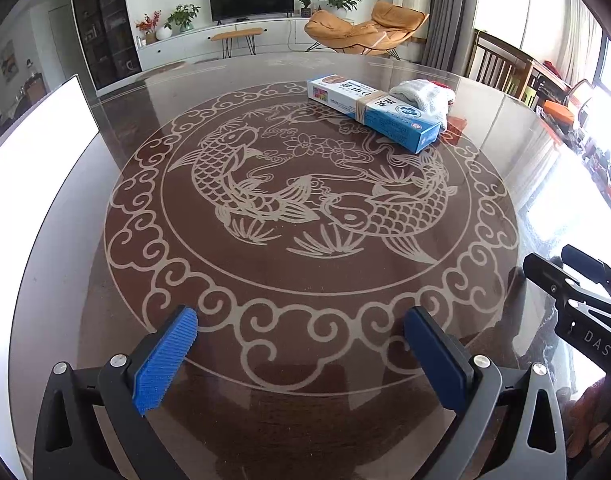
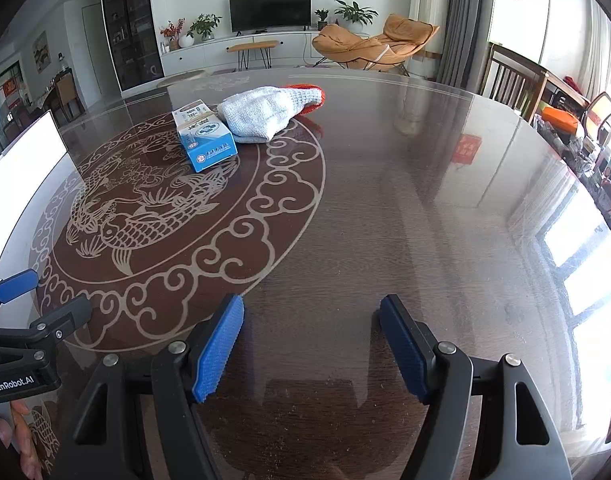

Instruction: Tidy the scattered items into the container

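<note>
Brown and shiny, the round glass-topped table (image 1: 85, 264) has two pale fish drawn in a ring of curly clouds (image 1: 305, 200) at its middle. A long blue and white cardboard box (image 1: 375, 114) with a band round it lies in the upper right of the left wrist view. Touching its far side is a soft white knitted cloth with a red edge (image 1: 423, 96). In the right wrist view the box (image 2: 203, 134) and the cloth (image 2: 265, 112) sit in the upper left. A flat white container wall (image 1: 41, 128) stands at the left edge of the table.

At the bottom of the left wrist view, the left gripper (image 1: 301, 320) has its blue pads spread wide with only bare table between them. The right gripper (image 2: 311, 310) at the bottom of its own view is spread too, and pinches nothing. Both are well apart from the box and the cloth. A person's fingers (image 2: 23, 436) show in the lower left corner of the right wrist view.
</note>
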Action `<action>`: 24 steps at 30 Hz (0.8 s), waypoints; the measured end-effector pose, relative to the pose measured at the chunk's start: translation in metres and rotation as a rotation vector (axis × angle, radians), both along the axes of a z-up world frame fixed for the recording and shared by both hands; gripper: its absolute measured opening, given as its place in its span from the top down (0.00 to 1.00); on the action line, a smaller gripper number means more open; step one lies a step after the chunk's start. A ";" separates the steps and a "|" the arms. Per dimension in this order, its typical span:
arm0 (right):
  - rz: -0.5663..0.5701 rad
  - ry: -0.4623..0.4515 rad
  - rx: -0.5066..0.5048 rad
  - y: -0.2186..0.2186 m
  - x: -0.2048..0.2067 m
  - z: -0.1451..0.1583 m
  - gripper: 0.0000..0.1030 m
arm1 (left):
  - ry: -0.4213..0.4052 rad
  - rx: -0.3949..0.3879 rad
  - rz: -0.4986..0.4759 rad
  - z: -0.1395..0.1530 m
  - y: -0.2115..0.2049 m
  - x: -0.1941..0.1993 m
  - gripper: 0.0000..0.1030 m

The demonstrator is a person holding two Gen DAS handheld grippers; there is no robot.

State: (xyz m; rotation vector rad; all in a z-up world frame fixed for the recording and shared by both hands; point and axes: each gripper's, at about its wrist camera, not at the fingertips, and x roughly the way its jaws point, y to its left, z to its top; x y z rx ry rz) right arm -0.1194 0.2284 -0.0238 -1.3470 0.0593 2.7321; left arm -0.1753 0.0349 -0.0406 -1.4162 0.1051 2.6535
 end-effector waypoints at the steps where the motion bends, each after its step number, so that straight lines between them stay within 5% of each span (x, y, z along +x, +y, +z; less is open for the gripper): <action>1: 0.000 0.000 -0.001 0.000 0.000 0.000 0.30 | 0.000 -0.002 0.003 0.000 0.000 0.000 0.00; 10: -0.002 0.004 -0.011 0.003 0.001 -0.001 0.30 | 0.022 0.008 0.060 -0.001 -0.012 0.011 0.00; 15: -0.028 0.025 -0.066 0.010 0.001 -0.001 0.30 | 0.044 0.098 0.097 0.001 -0.027 0.011 0.00; 24: -0.033 0.015 -0.047 0.006 -0.002 -0.001 0.30 | 0.017 0.000 0.082 -0.003 -0.014 0.004 0.00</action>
